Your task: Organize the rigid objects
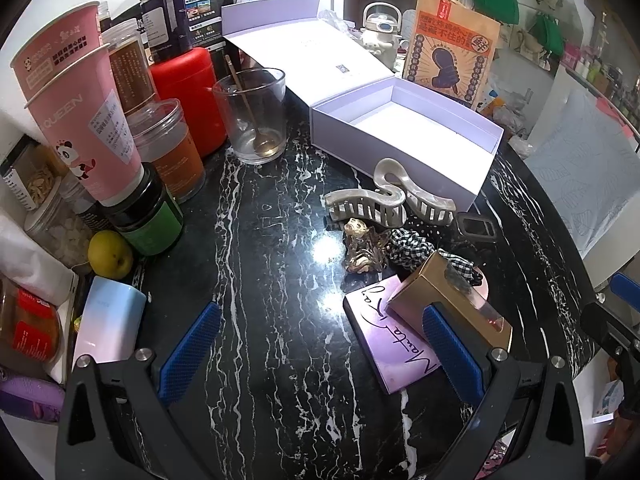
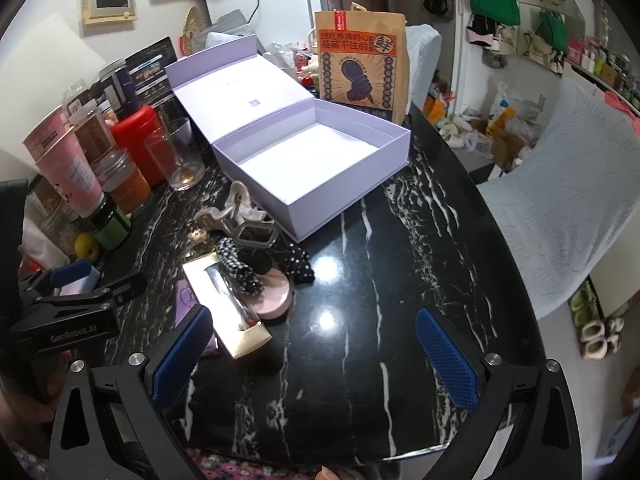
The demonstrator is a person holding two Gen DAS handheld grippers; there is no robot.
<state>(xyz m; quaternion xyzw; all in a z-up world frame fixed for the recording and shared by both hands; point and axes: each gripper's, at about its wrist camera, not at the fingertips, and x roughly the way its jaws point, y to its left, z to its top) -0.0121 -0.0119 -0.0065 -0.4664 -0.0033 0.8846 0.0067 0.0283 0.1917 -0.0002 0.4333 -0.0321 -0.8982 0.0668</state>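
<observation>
Gold box (image 1: 448, 304) touching left gripper's (image 1: 320, 352) right finger; fingers spread.

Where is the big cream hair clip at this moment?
In the left wrist view the cream hair clip lies on the black marble table, against the near wall of the open lilac box, just beyond the small figurine.

Your left camera sits low over the tabletop (image 1: 272, 280), facing the open box (image 1: 404, 136). Your right camera looks from further right and higher. Both share the box (image 2: 312, 160).
</observation>
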